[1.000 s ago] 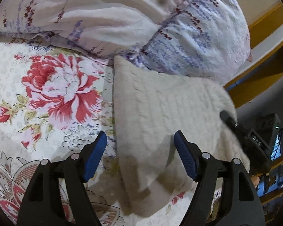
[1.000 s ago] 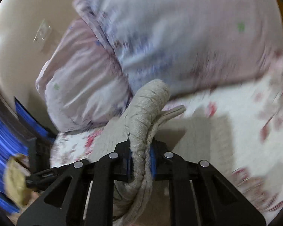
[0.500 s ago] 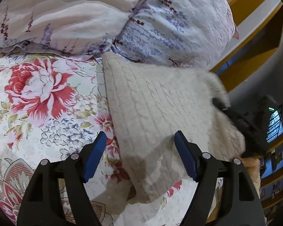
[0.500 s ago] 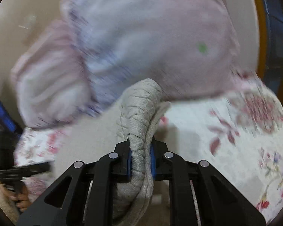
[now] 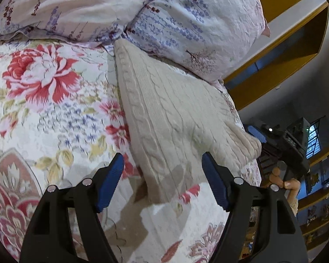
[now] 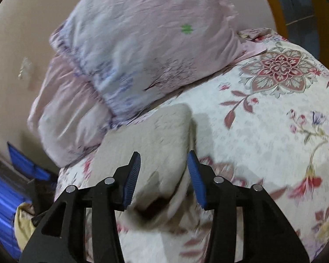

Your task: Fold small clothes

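A cream knit (image 5: 171, 118) is seen lying folded on the floral bedspread (image 5: 43, 114), its far end touching the pillows (image 5: 186, 22). The left gripper (image 5: 162, 182) is held spread wide and empty, with the knit's near corner lying just ahead, between its fingers. The right gripper (image 6: 162, 175) is likewise parted and holds nothing; the knit (image 6: 147, 144) lies directly ahead of and beneath it, though this view is blurred. A risk is judged: the loose flap at the right edge may spring open, or be snagged by a finger if the grippers are drawn away low, since the thick knit is not pressed flat.
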